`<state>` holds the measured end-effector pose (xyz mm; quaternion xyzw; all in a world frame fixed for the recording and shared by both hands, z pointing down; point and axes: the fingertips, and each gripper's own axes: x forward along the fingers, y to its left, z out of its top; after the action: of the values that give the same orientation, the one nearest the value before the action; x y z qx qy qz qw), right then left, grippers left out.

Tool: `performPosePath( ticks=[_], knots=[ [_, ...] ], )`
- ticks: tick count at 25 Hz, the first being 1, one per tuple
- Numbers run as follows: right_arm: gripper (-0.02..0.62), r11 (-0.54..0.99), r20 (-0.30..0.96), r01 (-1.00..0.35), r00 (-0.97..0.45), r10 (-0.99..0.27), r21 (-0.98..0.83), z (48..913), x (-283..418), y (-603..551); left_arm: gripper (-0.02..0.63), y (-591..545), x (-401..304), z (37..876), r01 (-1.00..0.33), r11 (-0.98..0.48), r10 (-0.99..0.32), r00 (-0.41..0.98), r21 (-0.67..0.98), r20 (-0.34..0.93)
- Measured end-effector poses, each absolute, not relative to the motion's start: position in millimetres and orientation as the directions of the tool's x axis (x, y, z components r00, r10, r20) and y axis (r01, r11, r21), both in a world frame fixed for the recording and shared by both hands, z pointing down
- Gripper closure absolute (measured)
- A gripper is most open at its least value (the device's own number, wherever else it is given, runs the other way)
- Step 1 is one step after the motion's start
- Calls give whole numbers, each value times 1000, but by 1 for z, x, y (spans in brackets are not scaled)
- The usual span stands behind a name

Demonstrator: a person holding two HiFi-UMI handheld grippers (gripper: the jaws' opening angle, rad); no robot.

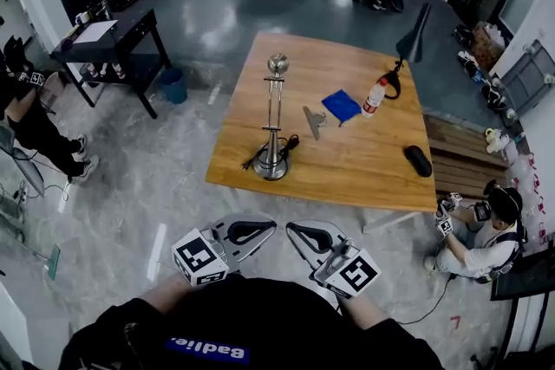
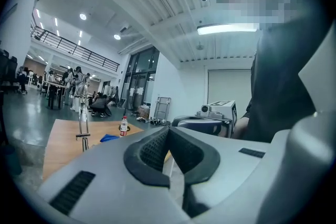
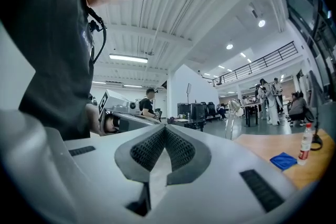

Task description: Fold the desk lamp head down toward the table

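Note:
A silver desk lamp [image 1: 274,121] stands upright on the wooden table [image 1: 364,169], its round head [image 1: 277,63] at the top of the thin stem and its base near the table's front left corner. Both grippers hover off the table, close to my body and well short of the lamp. My left gripper [image 1: 272,226] and right gripper [image 1: 290,228] point at each other, tips nearly meeting, both shut and empty. The left gripper view shows its own shut jaws, the lamp [image 2: 81,120] far off and the right gripper [image 2: 207,119]. In the right gripper view the lamp [image 3: 234,115] stands at the right.
On the table lie a blue cloth [image 1: 342,106], a water bottle [image 1: 375,96], a grey object [image 1: 313,121], a black case [image 1: 417,160] and a black lamp [image 1: 414,39]. A person [image 1: 481,238] crouches by the table's right front corner. A black side table [image 1: 113,43] stands at left.

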<state>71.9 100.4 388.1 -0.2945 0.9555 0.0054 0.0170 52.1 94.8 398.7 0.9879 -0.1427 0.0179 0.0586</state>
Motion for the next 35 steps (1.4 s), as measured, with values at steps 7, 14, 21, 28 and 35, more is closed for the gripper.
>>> performPosePath(
  ticks=[7,14,21,28,35],
  knots=[
    [591,840,-20,-543,-839,-543,-13,390,86,70,598,59,63,406,-315,-945,-310,948,82,70],
    [591,790,-3,-613,-790,-613,-20,388,76,-3,598,-2,51,412,-246,-967,-241,968,67,70],
    [591,721,23,-692,-722,-692,-31,388,61,-82,598,-69,34,418,-155,-986,-150,986,64,69],
    [591,730,45,-684,-729,-683,-17,386,51,-121,598,-102,31,420,-125,-990,-120,990,70,74],
    [591,788,48,-613,-790,-611,-64,393,66,-154,598,-123,41,460,-181,-979,-169,978,94,120]
  ],
)
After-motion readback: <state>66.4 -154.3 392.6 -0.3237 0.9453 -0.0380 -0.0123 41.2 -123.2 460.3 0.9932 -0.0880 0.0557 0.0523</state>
